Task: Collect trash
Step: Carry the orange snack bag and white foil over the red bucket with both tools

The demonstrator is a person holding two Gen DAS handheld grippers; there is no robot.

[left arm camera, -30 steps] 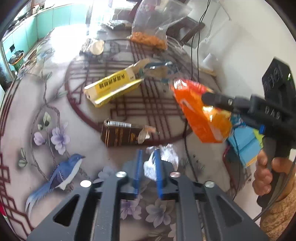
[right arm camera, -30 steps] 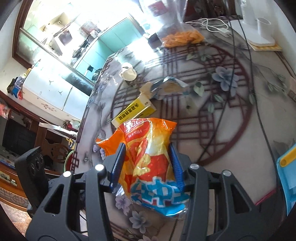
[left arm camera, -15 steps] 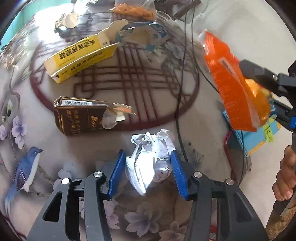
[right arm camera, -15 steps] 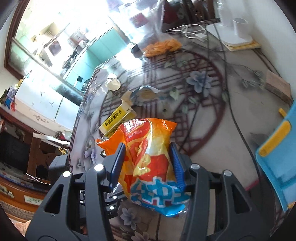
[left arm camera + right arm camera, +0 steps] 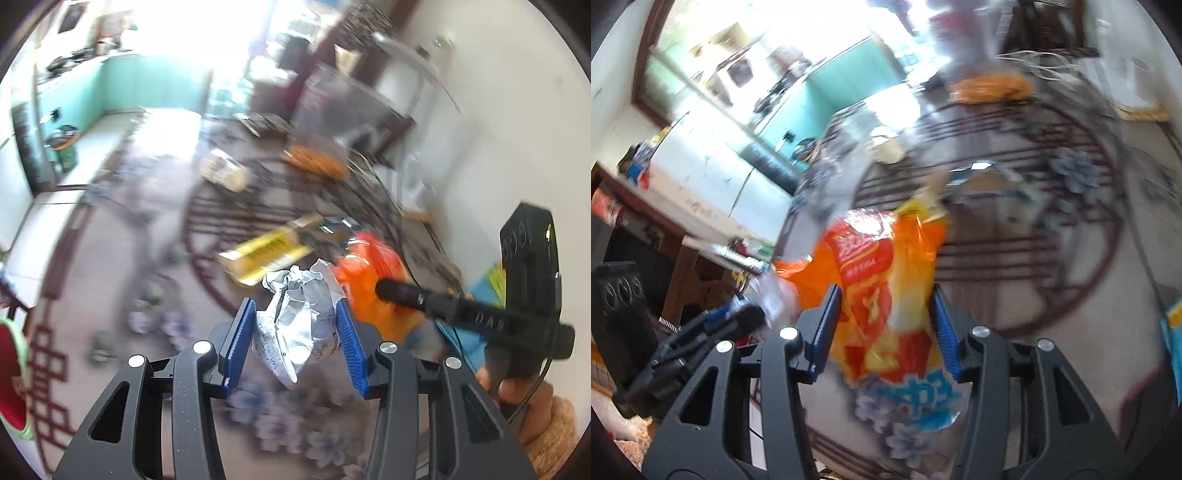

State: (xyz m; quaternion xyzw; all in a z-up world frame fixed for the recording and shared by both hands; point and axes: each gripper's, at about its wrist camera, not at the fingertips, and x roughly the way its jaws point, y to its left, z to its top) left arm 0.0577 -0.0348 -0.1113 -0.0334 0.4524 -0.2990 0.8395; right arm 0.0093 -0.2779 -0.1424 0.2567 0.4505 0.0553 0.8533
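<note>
Crumpled white wrapper (image 5: pixel 300 317) pinched in left gripper (image 5: pixel 295 334), above counter (image 5: pixel 122 258) | orange snack bag (image 5: pixel 886 295) pinched in right gripper (image 5: pixel 884 328) | yellow box (image 5: pixel 267 254) beyond left gripper's tips

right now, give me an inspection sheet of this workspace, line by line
surface: patterned table, maroon lattice and flowers
job's things: crumpled wrapper in left tongs; orange bag in right tongs
clutter: yellow box lying flat; clear bag of orange snacks at the far side; other bits too blurred to name
grippers: both tongs closed on their items; the left pair has just widened a little
cables: dark cable across the table's right part
surroundings: teal cabinets, white wall, blue bin at the right edge
</note>
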